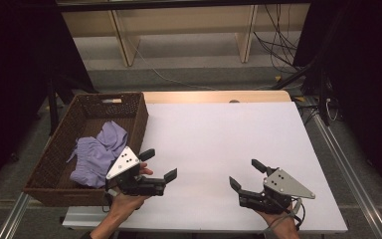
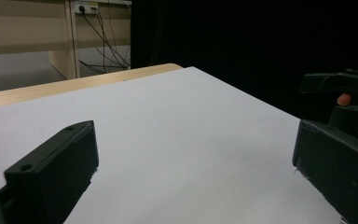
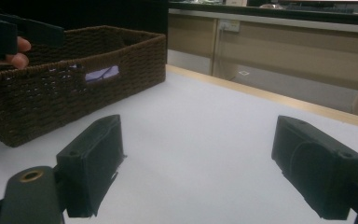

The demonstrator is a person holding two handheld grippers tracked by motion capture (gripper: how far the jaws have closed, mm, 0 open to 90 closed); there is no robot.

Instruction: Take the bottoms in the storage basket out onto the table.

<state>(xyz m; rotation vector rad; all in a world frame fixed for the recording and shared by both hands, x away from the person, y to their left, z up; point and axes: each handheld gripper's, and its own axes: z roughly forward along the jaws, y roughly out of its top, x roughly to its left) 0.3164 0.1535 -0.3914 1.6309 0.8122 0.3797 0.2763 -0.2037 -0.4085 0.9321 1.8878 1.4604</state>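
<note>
Evidently between grasps — the left gripper (image 1: 158, 165) and right gripper (image 1: 243, 175) hover wide open and empty at lower frame, while the lilac cloth (image 1: 99, 152) lies bunched in the wicker basket (image 1: 74, 107) at left — ready for picking onto the bench (image 1: 219, 134)

Black jaws, grey three-cornered screwed plates (image 1: 123, 162)

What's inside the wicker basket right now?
The wicker basket holds a crumpled lilac cloth, also visible through its handle slot in the right gripper view. The cloth hides anything beneath it, and the left gripper covers the near corner.
</note>
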